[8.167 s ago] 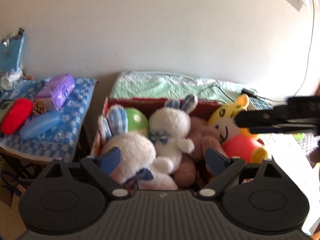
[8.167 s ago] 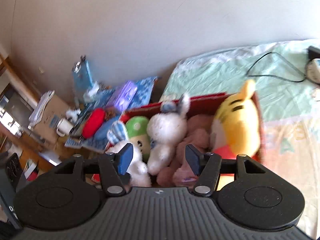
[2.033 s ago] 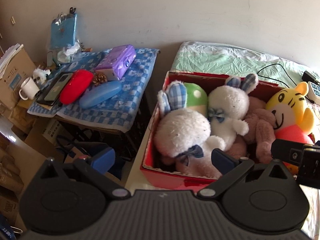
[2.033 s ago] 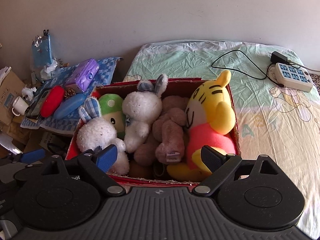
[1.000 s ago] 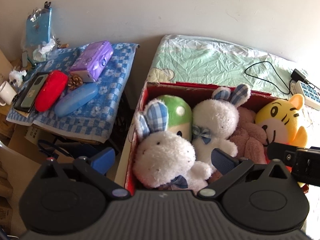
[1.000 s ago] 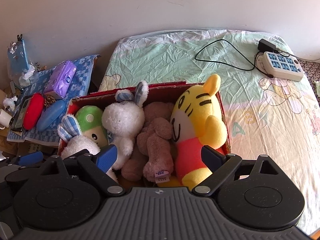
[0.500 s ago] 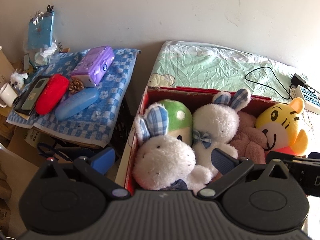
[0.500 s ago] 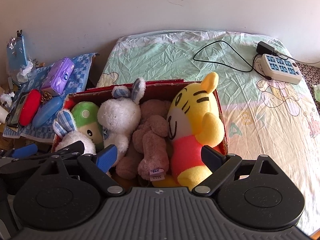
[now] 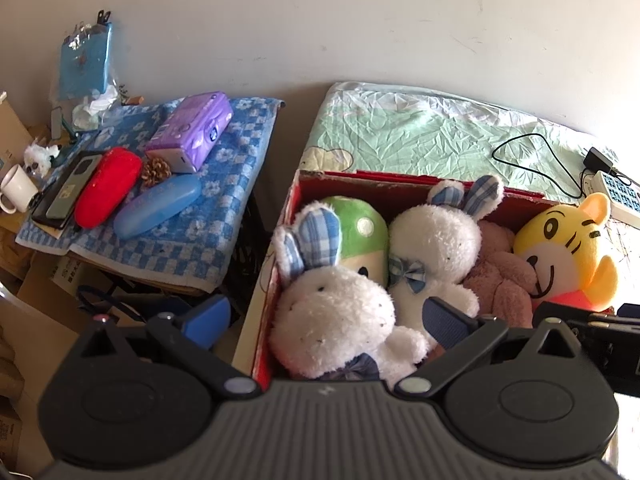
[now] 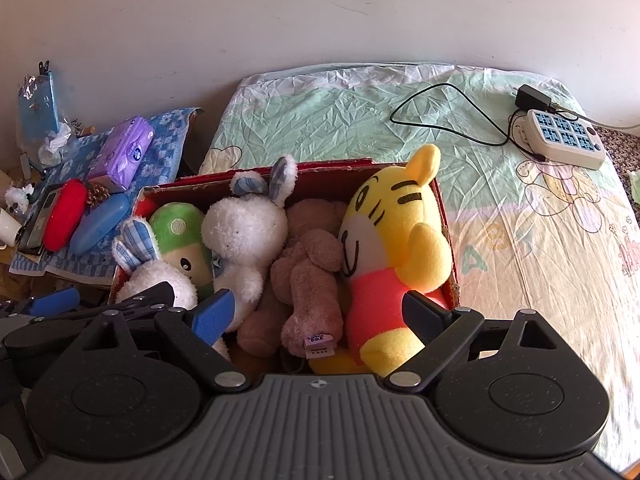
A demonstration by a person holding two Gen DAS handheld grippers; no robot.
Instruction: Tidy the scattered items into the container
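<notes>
A red cardboard box (image 9: 362, 178) (image 10: 328, 169) sits on the bed, packed with soft toys. Inside lie two white rabbits (image 9: 332, 312) (image 10: 244, 232), a green mushroom toy (image 9: 358, 228) (image 10: 182, 232), a brown bear (image 10: 310, 268) and a yellow tiger in a pink top (image 10: 394, 248) (image 9: 568, 248). My left gripper (image 9: 326, 318) hovers open over the box's near left corner, holding nothing. My right gripper (image 10: 316, 316) hovers open over the near edge, above the bear and tiger, also holding nothing.
Left of the bed stands a low table with a blue checked cloth (image 9: 224, 216) carrying a purple tissue pack (image 9: 192, 130), red case (image 9: 108, 184), blue case (image 9: 158, 206), phone and pine cone. A white power strip (image 10: 560, 144) and black cable lie on the green sheet (image 10: 340, 120).
Both grippers have pulled back and up from the box since the oldest frames, widening the view. Over the last second they only drift slightly. The toys stay put.
</notes>
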